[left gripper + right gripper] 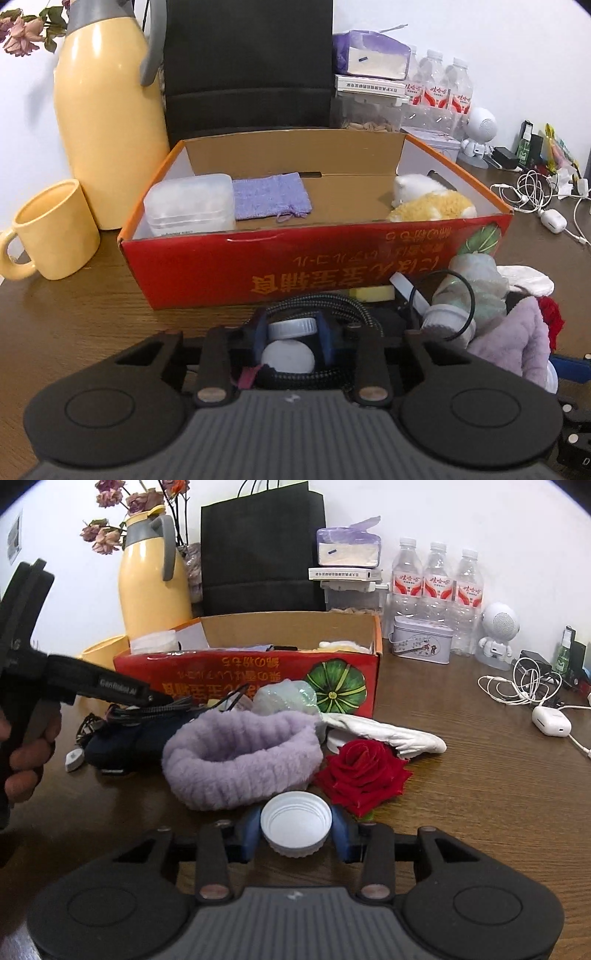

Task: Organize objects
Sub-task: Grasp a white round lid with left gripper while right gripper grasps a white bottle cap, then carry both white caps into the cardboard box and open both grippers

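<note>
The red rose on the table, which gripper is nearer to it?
Right. The right gripper sits just in front of the rose, closed on a white cap. The left gripper is across the pile, beyond the purple headband.

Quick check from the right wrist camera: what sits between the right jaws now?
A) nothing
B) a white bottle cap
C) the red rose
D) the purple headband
B: the white bottle cap, open side up, sits between the blue pads of the right gripper; the red rose lies beyond.
</note>
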Available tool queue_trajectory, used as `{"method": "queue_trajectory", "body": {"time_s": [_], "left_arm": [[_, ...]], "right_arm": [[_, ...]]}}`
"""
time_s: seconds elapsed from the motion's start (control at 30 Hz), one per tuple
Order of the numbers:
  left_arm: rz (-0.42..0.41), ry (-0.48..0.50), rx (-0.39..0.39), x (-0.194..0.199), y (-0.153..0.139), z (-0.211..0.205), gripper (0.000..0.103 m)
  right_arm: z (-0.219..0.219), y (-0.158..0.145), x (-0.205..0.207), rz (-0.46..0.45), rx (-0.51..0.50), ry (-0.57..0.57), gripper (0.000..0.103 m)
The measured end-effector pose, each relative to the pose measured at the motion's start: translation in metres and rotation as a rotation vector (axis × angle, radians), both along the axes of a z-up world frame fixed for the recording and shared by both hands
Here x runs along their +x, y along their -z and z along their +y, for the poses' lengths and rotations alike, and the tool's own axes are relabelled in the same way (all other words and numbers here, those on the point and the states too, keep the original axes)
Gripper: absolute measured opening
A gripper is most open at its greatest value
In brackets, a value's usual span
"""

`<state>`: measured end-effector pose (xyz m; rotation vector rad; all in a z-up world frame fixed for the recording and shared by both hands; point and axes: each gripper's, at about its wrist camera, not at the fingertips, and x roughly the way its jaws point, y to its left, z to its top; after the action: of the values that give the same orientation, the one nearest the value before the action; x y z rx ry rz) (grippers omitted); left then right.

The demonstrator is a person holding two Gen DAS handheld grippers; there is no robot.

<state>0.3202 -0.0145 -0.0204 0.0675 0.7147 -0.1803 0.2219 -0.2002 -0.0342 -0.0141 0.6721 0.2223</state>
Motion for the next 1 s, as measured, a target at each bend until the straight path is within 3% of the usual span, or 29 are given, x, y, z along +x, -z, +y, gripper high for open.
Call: {"method": "queue_trajectory", "body": {"time_s": [0.13, 0.3, 0.53, 0.73, 0.87, 1.0], "left_arm": [[-0.045, -0.055, -0.022, -0.011, -0.01, 0.003, 0.03], [-0.138, -0.079, -0.049, -0.061, -0.041, 0.006, 0.03], [-0.172, -0.09, -0.053, -0.146, -0.062, 0.012, 0.03], [-0.184, -0.104, -0.081, -0.194, -0.07, 0.025, 0.03], [-0.199, -0.108, -0.095, -0.203, -0.073, 0.03, 0.03], [-0.212, -0.101, -0.109, -0.188, -0.078, 0.035, 0.03]], "right_arm": [[0.001, -0.001, -0.002, -0.004, 0.005, -0.01, 0.039], [0.001, -0.017, -0.02, -0.061, 0.01, -0.009, 0.039], [0.002, -0.041, -0.065, -0.127, 0.021, -0.028, 0.039], [0.007, -0.053, -0.11, -0.155, 0.016, -0.062, 0.039], [0.008, -0.057, -0.129, -0.165, 0.022, -0.073, 0.039], [0.008, -0.064, -0.127, -0.182, 0.011, -0.061, 0.039]]}}
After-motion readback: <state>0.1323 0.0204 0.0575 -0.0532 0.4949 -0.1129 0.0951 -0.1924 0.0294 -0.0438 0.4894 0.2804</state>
